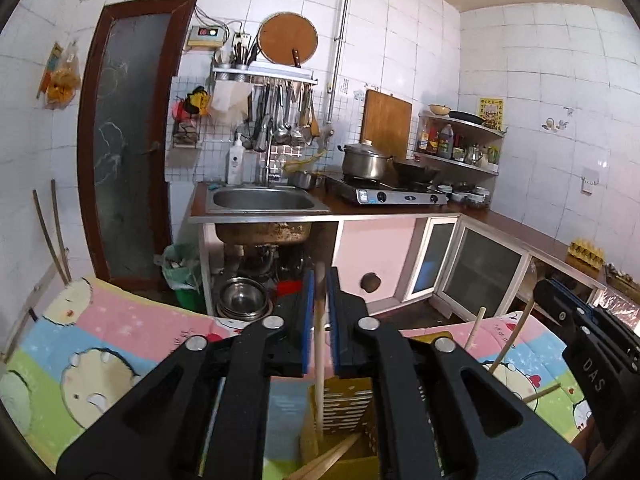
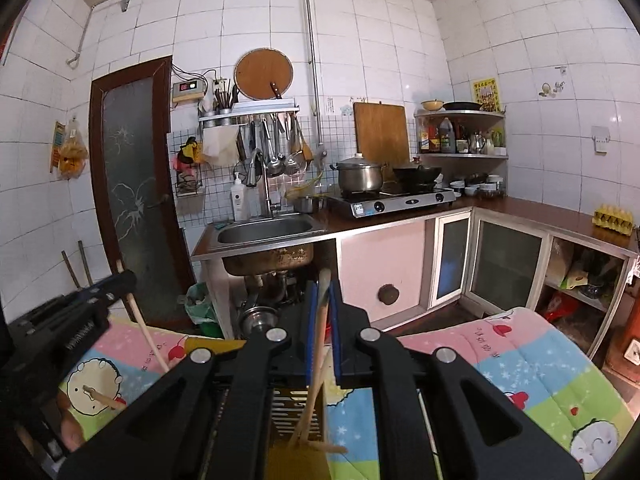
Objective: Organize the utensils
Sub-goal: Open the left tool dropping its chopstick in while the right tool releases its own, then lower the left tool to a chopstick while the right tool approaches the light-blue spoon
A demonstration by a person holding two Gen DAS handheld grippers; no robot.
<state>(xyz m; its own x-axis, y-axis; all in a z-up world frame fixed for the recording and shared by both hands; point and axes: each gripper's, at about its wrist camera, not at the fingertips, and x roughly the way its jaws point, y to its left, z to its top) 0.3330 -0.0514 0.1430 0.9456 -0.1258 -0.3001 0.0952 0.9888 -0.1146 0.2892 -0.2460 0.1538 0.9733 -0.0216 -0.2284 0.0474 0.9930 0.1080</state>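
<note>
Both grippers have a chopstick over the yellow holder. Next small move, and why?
Probably lower both a little, then release. The left gripper and right gripper each hold a wooden chopstick upright, with tips already inside the yellow slotted holder, where other chopsticks lie.

quilt (image 1: 132, 332): pastel pink, blue, green bands, cartoon faces
utensil holder (image 1: 344, 404): yellow, slotted
chopsticks (image 1: 319, 344): pale wood
left tongs (image 1: 320, 312): black, blue pads
right tongs (image 2: 323, 320): black, blue pads
wall tiles (image 2: 360, 40): white
</note>
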